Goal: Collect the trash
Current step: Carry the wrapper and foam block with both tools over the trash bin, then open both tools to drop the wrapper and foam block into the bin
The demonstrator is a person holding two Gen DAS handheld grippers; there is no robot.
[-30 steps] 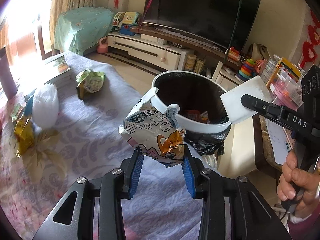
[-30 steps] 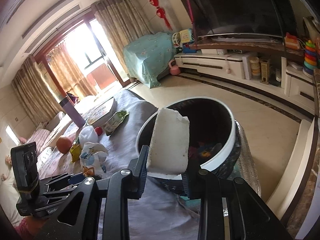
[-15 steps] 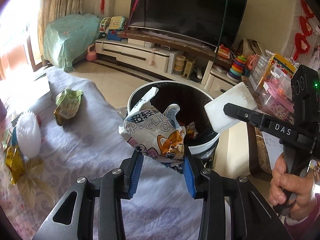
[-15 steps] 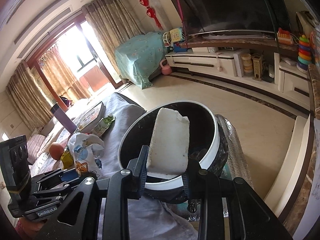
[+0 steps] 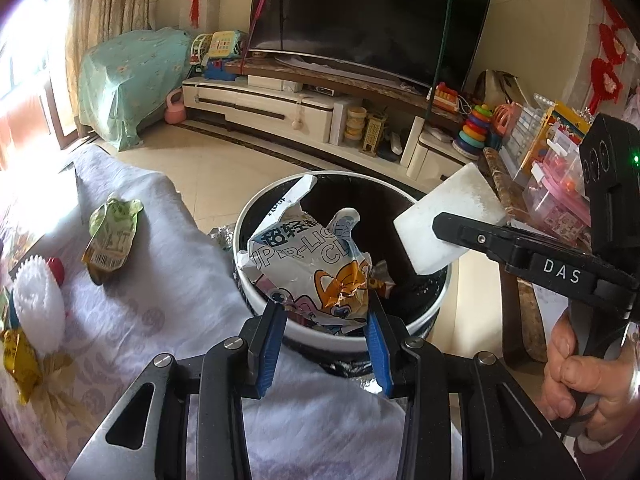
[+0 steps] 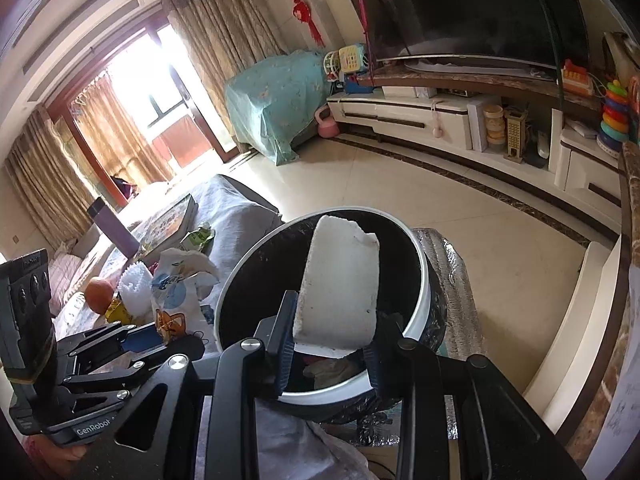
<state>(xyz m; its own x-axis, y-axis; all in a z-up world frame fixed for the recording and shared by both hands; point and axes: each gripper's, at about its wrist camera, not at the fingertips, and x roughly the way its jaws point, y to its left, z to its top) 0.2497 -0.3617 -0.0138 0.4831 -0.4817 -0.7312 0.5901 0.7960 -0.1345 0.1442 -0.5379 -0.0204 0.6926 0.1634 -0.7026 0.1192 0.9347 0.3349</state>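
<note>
My left gripper is shut on a crumpled white snack bag with a cartoon fox, held over the near rim of the round white-rimmed trash bin. My right gripper is shut on a white foam block, held above the bin's opening. The foam block and right gripper show at the right of the left wrist view. The snack bag and left gripper show at the left of the right wrist view. Wrappers lie inside the bin.
The table has a lilac patterned cloth. On it lie a green wrapper, a white spiky ball, a yellow wrapper, an orange, a purple bottle and a book. A TV unit stands beyond the floor.
Both grippers have moved toward the bin with their loads. The snack bag and the foam block now sit over the bin's opening instead of in front of it.
</note>
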